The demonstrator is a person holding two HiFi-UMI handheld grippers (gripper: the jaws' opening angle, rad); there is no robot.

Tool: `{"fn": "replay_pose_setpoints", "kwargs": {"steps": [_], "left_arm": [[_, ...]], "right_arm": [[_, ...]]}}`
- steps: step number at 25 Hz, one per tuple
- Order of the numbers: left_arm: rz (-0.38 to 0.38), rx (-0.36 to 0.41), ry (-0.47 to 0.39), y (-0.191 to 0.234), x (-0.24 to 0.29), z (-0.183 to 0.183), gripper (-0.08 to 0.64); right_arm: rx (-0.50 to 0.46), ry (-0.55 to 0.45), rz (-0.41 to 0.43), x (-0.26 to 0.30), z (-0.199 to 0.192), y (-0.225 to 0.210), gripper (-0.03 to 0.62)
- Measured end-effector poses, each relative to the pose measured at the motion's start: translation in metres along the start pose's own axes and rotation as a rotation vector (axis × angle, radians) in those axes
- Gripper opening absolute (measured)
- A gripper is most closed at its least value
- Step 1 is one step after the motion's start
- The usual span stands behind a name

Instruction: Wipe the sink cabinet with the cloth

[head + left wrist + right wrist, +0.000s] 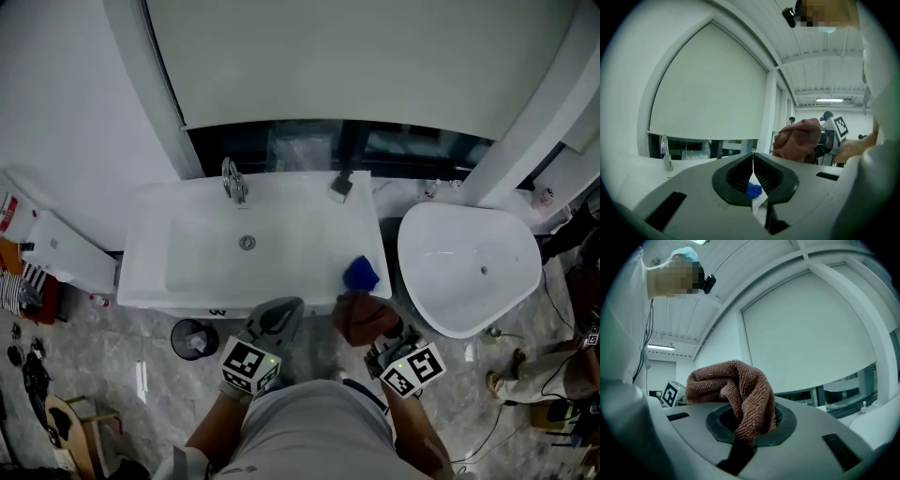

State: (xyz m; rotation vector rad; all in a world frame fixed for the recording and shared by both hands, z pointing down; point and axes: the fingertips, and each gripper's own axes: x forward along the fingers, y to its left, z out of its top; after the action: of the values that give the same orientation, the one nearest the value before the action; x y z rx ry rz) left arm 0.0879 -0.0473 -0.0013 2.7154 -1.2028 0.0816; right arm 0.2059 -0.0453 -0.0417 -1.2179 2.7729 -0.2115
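Note:
The white sink cabinet stands below the window, with a chrome faucet at the back of its basin. A brown terry cloth hangs bunched in front of the cabinet's right front corner, and my right gripper is shut on it. In the right gripper view the cloth rises out of the jaws of that gripper. My left gripper is at the cabinet's front edge near the middle, shut and holding nothing. In the left gripper view its jaws meet, with the cloth to their right.
A small blue object lies on the cabinet's right front corner. A white oval tub stands just right of the cabinet. A small black bin sits on the floor at the cabinet's left front. Clutter lies along the floor at the far left.

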Motion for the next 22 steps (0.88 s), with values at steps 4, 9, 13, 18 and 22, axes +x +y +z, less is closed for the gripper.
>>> {"fn": "replay_pose_setpoints", "kwargs": {"steps": [4, 9, 13, 18, 22], "left_arm": [[0.016, 0.017, -0.007, 0.007, -0.007, 0.013, 0.012], [0.034, 0.018, -0.035, 0.016, -0.012, 0.028, 0.012], [0.039, 0.015, -0.043, 0.022, -0.012, 0.034, 0.012], [0.035, 0.019, -0.041, 0.024, -0.009, 0.035, 0.012], [0.028, 0.023, -0.03, 0.025, -0.005, 0.034, 0.012]], "right_arm": [[0.003, -0.025, 0.008, 0.005, 0.009, 0.003, 0.044], [-0.018, -0.049, 0.011, 0.013, 0.018, 0.006, 0.043], [-0.019, -0.053, 0.013, 0.022, 0.02, 0.006, 0.043], [-0.013, -0.059, 0.003, 0.024, 0.02, 0.004, 0.043], [-0.012, -0.064, -0.014, 0.024, 0.022, -0.003, 0.043]]}}
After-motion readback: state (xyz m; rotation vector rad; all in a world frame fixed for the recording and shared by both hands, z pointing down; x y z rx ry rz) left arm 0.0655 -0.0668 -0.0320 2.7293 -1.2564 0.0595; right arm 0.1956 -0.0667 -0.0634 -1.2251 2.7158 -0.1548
